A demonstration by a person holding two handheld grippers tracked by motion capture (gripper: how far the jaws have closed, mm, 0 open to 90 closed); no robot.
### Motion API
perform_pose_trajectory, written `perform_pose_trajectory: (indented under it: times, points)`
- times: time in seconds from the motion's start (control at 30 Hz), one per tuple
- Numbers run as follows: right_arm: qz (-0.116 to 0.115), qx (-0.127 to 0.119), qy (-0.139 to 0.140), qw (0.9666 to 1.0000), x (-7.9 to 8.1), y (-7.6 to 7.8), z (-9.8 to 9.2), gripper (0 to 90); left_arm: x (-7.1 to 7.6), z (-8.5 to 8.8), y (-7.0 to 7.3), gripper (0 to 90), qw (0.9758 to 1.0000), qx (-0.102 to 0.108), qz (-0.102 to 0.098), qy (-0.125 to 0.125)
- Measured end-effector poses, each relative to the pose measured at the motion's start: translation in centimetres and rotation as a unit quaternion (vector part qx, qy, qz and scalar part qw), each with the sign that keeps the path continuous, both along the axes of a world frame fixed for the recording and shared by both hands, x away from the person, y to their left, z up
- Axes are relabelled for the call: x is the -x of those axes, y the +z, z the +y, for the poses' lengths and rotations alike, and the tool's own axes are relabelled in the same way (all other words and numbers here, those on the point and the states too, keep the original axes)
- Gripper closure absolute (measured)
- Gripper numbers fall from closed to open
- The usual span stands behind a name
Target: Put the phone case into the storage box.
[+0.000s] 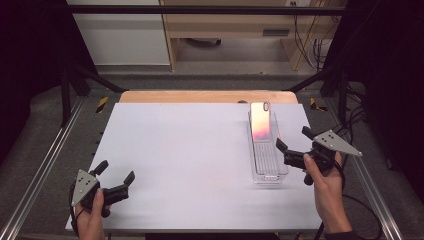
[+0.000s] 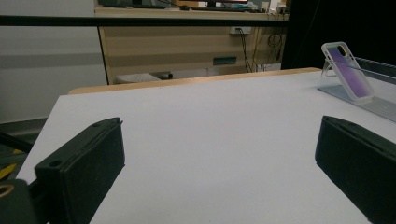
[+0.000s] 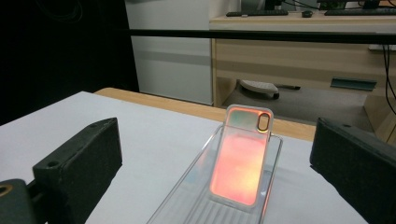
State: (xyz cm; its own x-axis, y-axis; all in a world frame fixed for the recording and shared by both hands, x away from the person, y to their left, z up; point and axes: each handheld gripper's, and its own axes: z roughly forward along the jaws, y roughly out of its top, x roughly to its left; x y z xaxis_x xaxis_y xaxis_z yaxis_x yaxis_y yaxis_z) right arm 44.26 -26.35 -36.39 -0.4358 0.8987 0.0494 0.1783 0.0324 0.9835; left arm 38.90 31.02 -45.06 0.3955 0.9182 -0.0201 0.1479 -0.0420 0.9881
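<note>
— So, starting at the left: what is the left gripper doing?

— It hovers low over the near left corner of the white surface, fingers wide apart, holding nothing. It is well apart from anything to grasp.

— And further right?

— A phone case with an iridescent orange-pink back leans upright against the far end of a clear plastic tray, its foot inside the tray. The right gripper sits just beside the tray's right wall, fingers spread, pointing at the case but touching nothing.

— How far along is the work, then?

— Barely begun, I'd judge. The case is ungrasped in its tray; reaching, closing on it and lifting all remain.
</note>
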Motion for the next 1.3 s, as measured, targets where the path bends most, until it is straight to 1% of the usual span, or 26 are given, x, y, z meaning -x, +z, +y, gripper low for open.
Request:
perform_pose_trajectory:
  times: [0.4, 0.73, 1.3]
  points:
    - [0.002, -0.005, -0.009, 0.9999, 0.6, -0.3, -1.3, 2.3, 0.0, 0.2, 0.0, 1.0, 1.0000, 0.002, 0.000, 0.003]
    - [0.005, 0.000, -0.021, 0.9998, 1.1, -1.0, -2.4, 2.0, 0.0, 0.3, 0.0, 1.0, 1.0000, 0.002, -0.001, 0.002]
    - [0.017, -0.007, -0.035, 0.9992, 2.0, -2.1, -4.3, 2.1, 0.1, 0.5, 0.0, 1.0, 1.0000, 0.010, -0.001, 0.002]
